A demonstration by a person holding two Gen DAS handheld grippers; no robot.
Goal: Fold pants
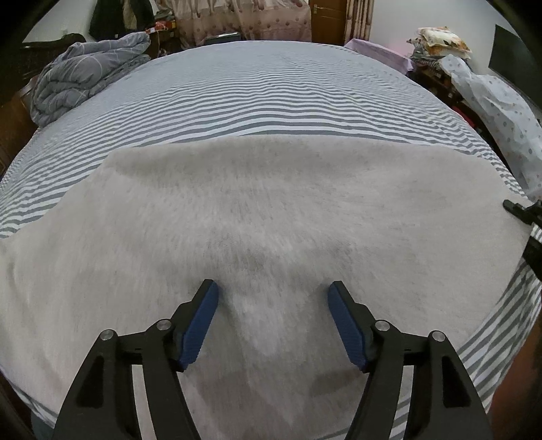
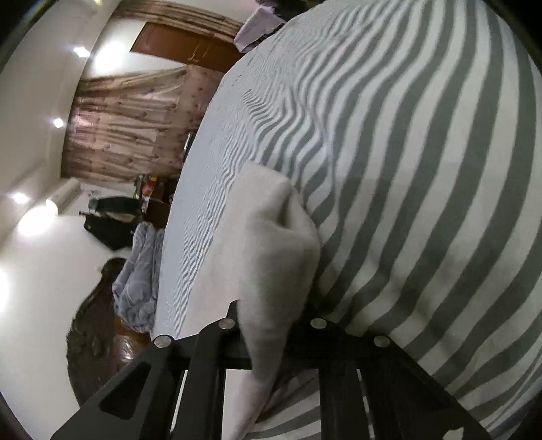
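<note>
The light grey pants (image 1: 271,210) lie spread flat across the near part of the striped bed (image 1: 257,88). My left gripper (image 1: 272,301) is open just above the pants, its blue pads (image 1: 200,321) wide apart with nothing between them. The right wrist view is rolled sideways. My right gripper (image 2: 271,325) is shut on an end of the pants (image 2: 271,243), and the cloth bunches up over its fingers and hides the tips. Part of the right gripper shows at the right edge of the left wrist view (image 1: 528,220).
A crumpled grey duvet (image 1: 81,78) lies at the bed's far left corner. Piled bedding and a patterned cover (image 1: 491,101) stand beside the bed on the right. Curtains (image 1: 244,20) and a wooden door (image 1: 328,20) are beyond the far edge.
</note>
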